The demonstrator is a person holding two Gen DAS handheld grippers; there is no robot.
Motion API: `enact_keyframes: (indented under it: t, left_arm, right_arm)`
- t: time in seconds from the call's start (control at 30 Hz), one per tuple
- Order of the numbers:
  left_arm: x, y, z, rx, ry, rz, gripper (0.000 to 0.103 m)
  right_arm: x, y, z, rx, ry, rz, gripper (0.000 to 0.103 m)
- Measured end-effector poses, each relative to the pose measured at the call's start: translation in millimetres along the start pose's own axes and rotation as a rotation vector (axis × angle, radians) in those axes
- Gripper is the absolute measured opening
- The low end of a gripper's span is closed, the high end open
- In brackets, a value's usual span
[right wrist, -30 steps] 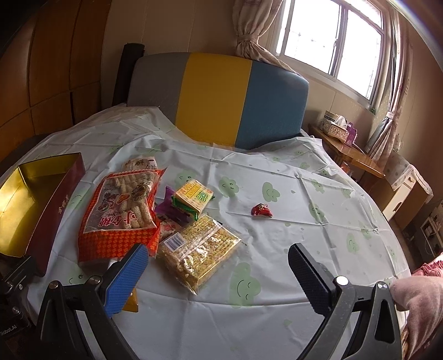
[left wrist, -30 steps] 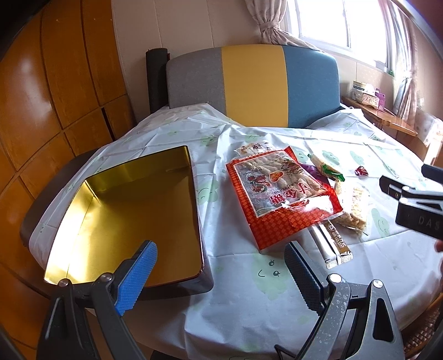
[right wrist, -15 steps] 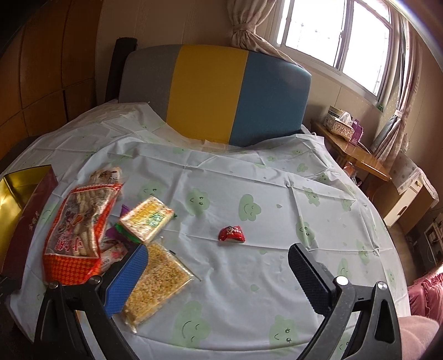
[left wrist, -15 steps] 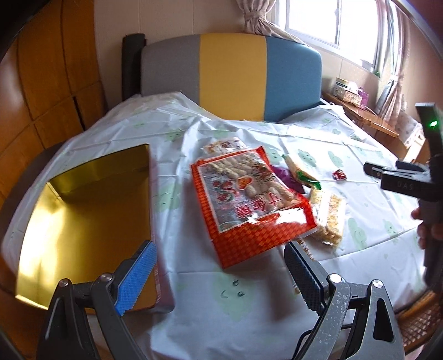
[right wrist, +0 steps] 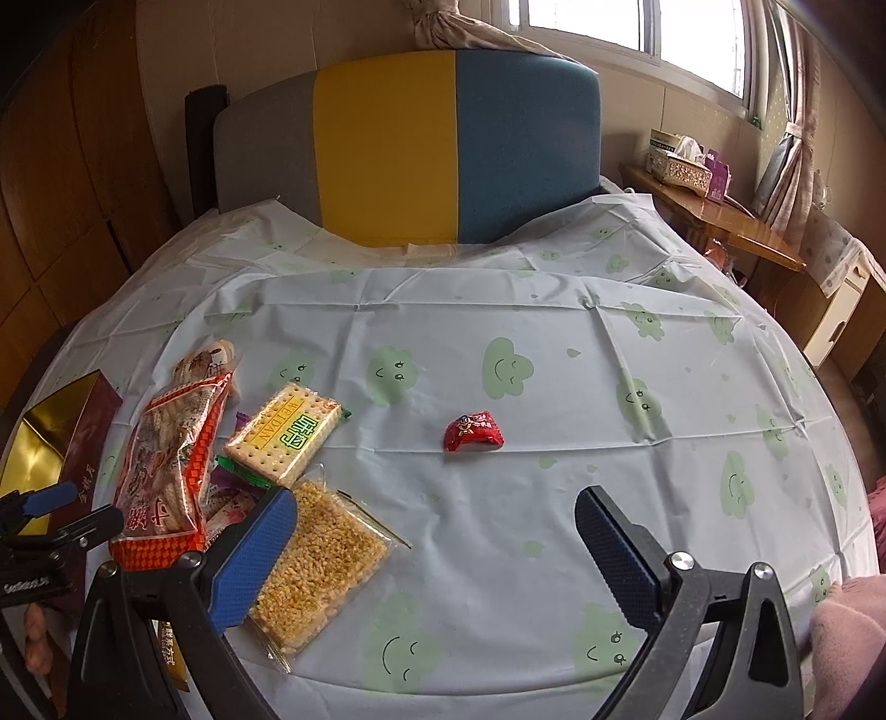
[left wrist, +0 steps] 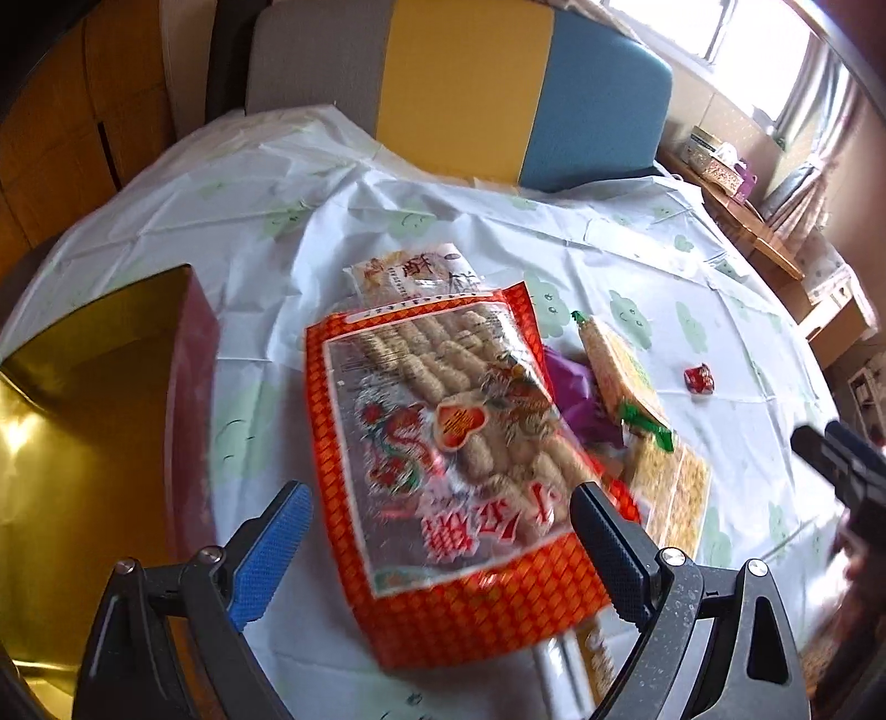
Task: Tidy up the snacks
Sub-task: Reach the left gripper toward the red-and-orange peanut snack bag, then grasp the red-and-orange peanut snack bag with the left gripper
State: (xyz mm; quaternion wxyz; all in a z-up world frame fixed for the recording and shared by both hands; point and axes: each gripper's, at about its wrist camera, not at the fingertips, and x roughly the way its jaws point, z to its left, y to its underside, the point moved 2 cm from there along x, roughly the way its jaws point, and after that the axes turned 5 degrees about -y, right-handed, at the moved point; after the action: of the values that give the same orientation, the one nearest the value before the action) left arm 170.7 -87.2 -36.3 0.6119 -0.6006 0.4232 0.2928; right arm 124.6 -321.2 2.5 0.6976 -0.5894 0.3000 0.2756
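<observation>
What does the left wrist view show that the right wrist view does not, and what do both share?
Only the left wrist view shows the left gripper from behind, open, with the big orange snack bag between its fingers.

Only the right wrist view shows the right gripper from behind, open and empty, and the window.

Both show the gold-lined box, cracker pack, small red candy and tablecloth.
</observation>
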Motion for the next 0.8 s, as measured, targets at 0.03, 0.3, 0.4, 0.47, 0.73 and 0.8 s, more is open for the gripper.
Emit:
enact_keyframes:
  t: [0.03,0.3,0.4,0.47,0.73,0.8]
  left_arm:
    - [4,-4,-3,-0.006,0.003,0.009,0.095]
    - [45,-30,-32,0.054,-0.033,0.078,0.07]
    - [43,-32,-38,0.074,-0.026,0.049,0.047]
    - [34,-29,-41,0.107,0.007,0.007,0.026]
    - [0,-17,-19,0.095,0.084,-0.099,0.011]
    - [-13,-19,-9,0.074,0.104,-0.126,0.011]
  right_arm:
    - [1,0,0,0.0,-0.003,0.006,0.102]
    - [1,0,4,-0.017,-0.006,0.013,0.102]
    - [1,0,3,-0.011,-0.008,0.012,0.102]
    - [2,-1,3,-0.012,-0.007,0.013,0.102]
    - [6,2,4,-0.03,0.011,0.027,0.1]
    - [6,2,3,-0.029,0.014,0.028,0.099]
